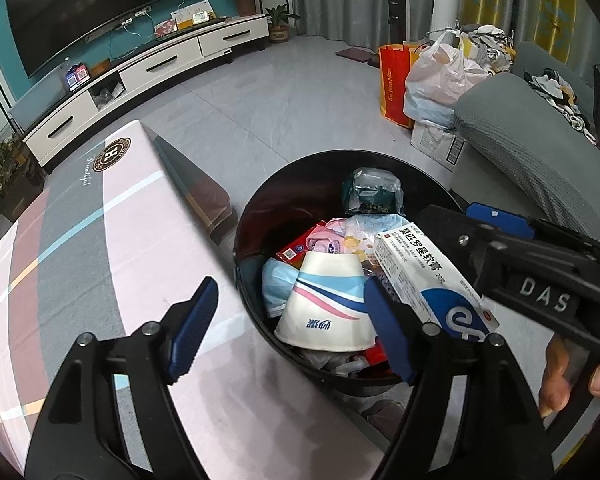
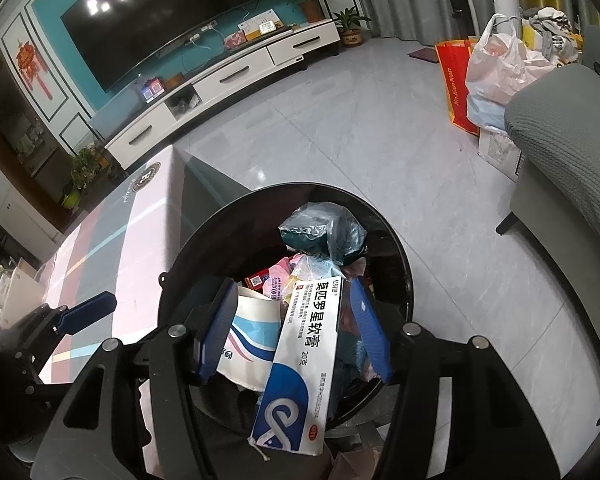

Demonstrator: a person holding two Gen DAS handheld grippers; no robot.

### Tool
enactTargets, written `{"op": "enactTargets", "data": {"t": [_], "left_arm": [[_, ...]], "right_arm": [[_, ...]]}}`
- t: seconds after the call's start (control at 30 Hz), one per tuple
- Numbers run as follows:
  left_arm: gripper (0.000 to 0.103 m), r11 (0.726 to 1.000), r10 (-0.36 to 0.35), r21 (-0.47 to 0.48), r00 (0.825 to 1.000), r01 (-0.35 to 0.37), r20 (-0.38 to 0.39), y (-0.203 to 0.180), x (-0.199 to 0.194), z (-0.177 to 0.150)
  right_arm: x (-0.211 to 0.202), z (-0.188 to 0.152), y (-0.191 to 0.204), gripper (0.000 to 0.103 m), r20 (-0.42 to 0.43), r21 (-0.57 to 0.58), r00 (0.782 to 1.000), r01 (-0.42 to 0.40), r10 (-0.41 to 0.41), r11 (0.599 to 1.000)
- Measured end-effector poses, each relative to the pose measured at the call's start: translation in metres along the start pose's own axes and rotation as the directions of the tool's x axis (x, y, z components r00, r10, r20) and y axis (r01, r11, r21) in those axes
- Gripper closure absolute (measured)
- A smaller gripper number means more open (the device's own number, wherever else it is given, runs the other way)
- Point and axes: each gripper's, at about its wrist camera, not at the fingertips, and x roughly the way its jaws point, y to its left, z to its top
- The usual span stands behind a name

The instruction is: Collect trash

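Both wrist fisheyes sat close above the black trash bin (image 1: 260, 216), angled steeply down and forward toward the TV wall (image 2: 172, 20), the left view from over the patterned table (image 1: 100, 260), the right from directly over the bin's rim, both sharing bin, table, floor and sofa (image 2: 560, 128).

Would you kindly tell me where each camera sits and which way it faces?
Left wrist: on the left gripper, angled down over the table edge at the black bin; its own blue fingers, the right gripper and a hand show.
Right wrist: on the right gripper, angled down into the bin; its fingers flank the ointment box; the left gripper shows.
Shared: bin, box, paper cup, TV.
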Motion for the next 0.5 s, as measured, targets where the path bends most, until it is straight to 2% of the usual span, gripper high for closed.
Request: {"op": "enactTargets", "data": {"t": [0.1, 0.27, 0.43, 0.5], "left_arm": [[0.024, 1.000, -0.001, -0.005, 1.000, 0.001, 0.004, 0.003, -0.007, -0.002], [0.013, 1.000, -0.009, -0.015, 1.000, 0.009, 0.014, 0.008, -0.019, -0.006], [0.003, 1.000, -0.015, -0.023, 0.999, 0.016, 0.031, 0.013, -0.035, -0.011], [0.003, 0.999, -0.018, -0.029, 0.999, 0.019, 0.031, 0.017, -0.043, -0.014]], "right_arm": [[-0.007, -0.003, 0.003, 0.040, 0.008, 0.002, 1.000, 0.003, -0.003, 1.000], [-0.021, -0.006, 0.004, 0.035, 0.018, -0.001, 1.000, 0.017, -0.017, 1.000], [-0.040, -0.012, 0.005, 0.021, 0.029, -0.005, 0.998, 0.054, -0.054, 0.999], [-0.050, -0.015, 0.006, 0.014, 0.034, 0.001, 0.997, 0.067, -0.067, 0.998]]}}
